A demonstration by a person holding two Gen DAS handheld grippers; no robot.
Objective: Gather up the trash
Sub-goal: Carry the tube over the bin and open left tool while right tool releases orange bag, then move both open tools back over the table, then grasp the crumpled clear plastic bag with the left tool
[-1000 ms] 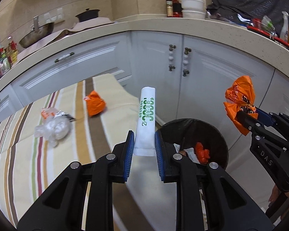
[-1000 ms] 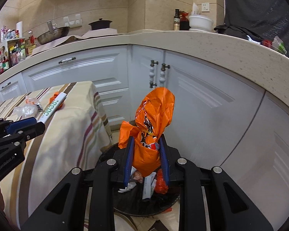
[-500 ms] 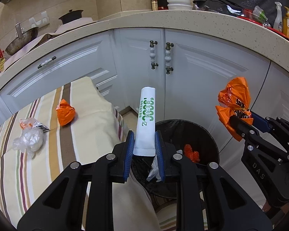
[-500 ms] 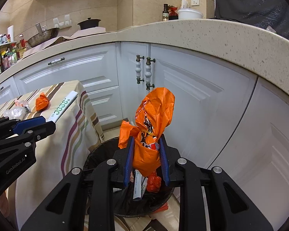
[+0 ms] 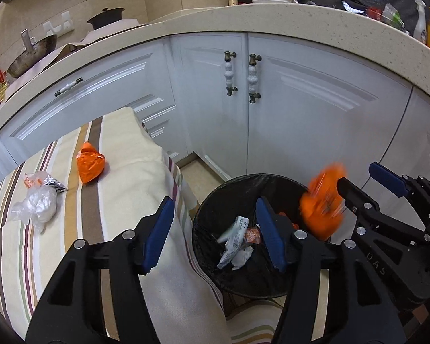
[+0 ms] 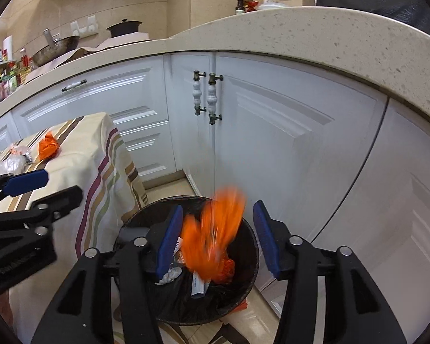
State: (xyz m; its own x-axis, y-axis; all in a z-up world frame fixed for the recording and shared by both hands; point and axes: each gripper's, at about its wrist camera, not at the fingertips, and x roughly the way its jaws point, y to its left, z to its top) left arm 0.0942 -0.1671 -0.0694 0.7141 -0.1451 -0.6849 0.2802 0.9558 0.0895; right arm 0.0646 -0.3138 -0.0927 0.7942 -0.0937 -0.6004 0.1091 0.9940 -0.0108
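Note:
Both grippers hover over a black-lined trash bin (image 5: 215,206) on the floor. My left gripper (image 5: 215,229) is open and empty; white wrappers (image 5: 233,240) lie in the bin below it. My right gripper (image 6: 218,238) is open; a blurred orange wrapper (image 6: 212,238) falls between its jaws into the bin (image 6: 249,246). It also shows in the left wrist view (image 5: 322,206). An orange crumpled wrapper (image 5: 89,165) and a clear plastic wad (image 5: 40,205) lie on the striped tablecloth (image 5: 123,189).
White cabinet doors (image 5: 301,109) with handles stand right behind the bin under a speckled countertop (image 5: 301,17). The clothed table (image 6: 80,154) borders the bin on the left. Pots and bottles sit on the counter.
Both grippers opened over the bin. The white tube wrapper dropped from my left gripper into the bin. The orange wrapper left my right gripper and is falling.

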